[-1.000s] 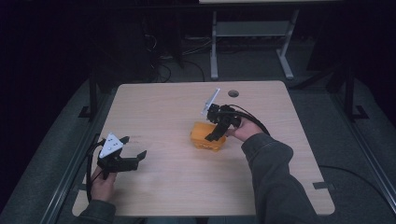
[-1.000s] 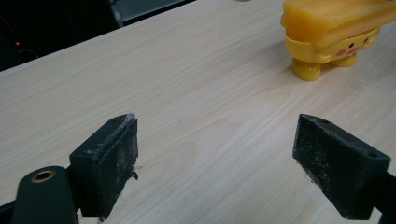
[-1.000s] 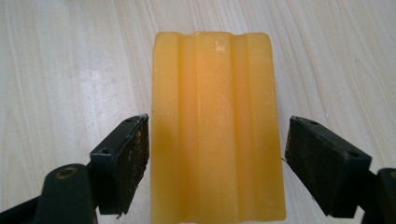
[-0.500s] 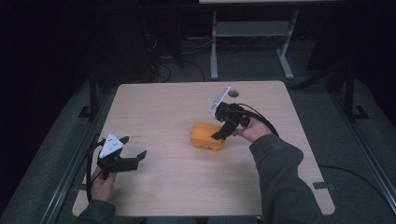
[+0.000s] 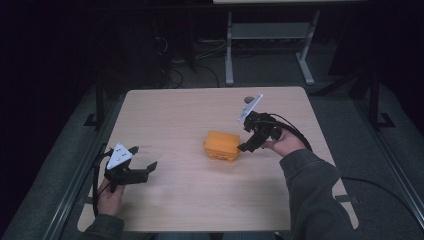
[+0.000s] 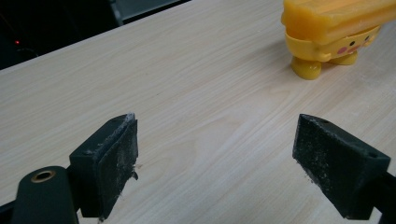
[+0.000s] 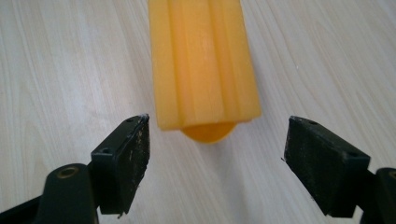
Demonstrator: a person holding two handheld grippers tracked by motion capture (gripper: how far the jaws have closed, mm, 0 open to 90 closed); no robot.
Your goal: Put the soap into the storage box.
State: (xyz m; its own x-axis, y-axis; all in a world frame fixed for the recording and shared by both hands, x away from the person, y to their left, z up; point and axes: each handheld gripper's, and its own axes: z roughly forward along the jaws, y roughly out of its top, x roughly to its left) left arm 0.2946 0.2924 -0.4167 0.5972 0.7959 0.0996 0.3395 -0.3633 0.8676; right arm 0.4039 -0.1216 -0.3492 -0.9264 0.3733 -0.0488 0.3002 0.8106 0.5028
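A yellow-orange toy [image 5: 222,145] with a flat ridged top stands on small feet near the middle of the wooden table [image 5: 190,115]. In the left gripper view the toy [image 6: 334,32] shows a painted face and round feet at the upper right. My right gripper [image 5: 245,148] is open just right of the toy, jaws apart and not touching it; in the right gripper view the toy [image 7: 203,65] lies just ahead of my open right gripper [image 7: 217,158]. My left gripper [image 5: 145,169] is open at the table's front left, far from the toy, with bare table between the jaws of my left gripper [image 6: 219,172].
A small dark round mark [image 5: 248,100] sits near the table's far edge. A metal stand [image 5: 267,45] and cables [image 5: 195,55] are on the dark floor beyond the table. Rails [image 5: 75,185] run along the table's left side.
My right gripper let go of the toy and drew back to the right, opening. The toy stays standing mid-table. My left gripper has not moved.
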